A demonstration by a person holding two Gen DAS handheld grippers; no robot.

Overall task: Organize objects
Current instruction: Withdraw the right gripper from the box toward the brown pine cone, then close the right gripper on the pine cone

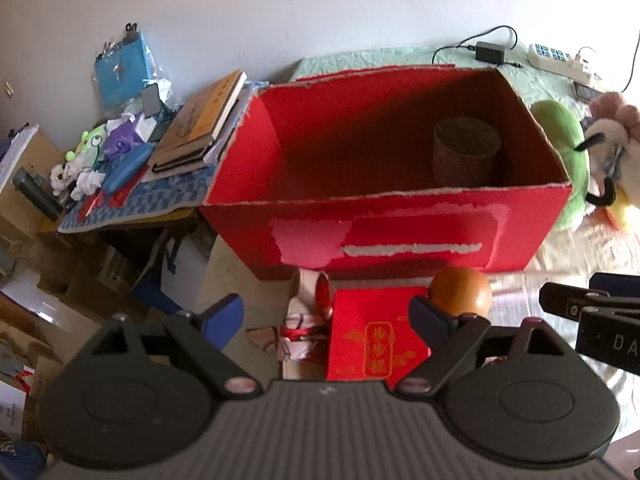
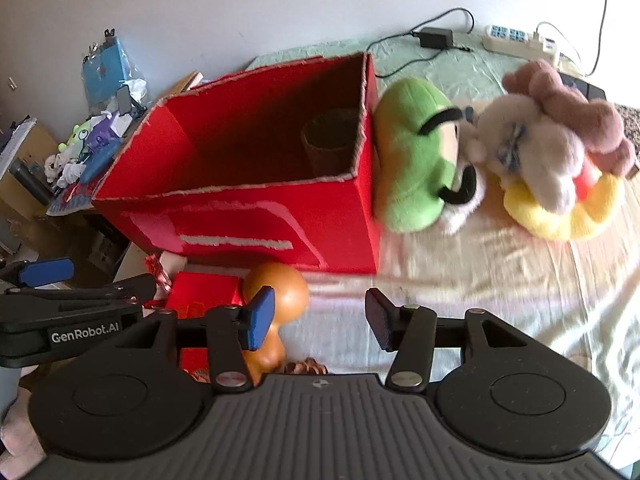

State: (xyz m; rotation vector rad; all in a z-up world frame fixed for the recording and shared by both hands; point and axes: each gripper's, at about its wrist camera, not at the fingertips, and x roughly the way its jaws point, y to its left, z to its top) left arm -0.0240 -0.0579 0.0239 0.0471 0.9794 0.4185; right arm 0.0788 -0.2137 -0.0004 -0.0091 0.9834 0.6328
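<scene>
Both grippers, left (image 1: 326,316) and right (image 2: 320,316), gaped empty; the wooden gourd (image 2: 276,292) wanted a centred grasp before the red box (image 2: 240,216).

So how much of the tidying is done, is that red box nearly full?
Barely begun. The red box holds only a brown cup. Nothing is in hand: the left gripper and right gripper are both open and empty. Left outside the box: the wooden gourd, a small red packet, the green plush and the white and pink plush.
</scene>
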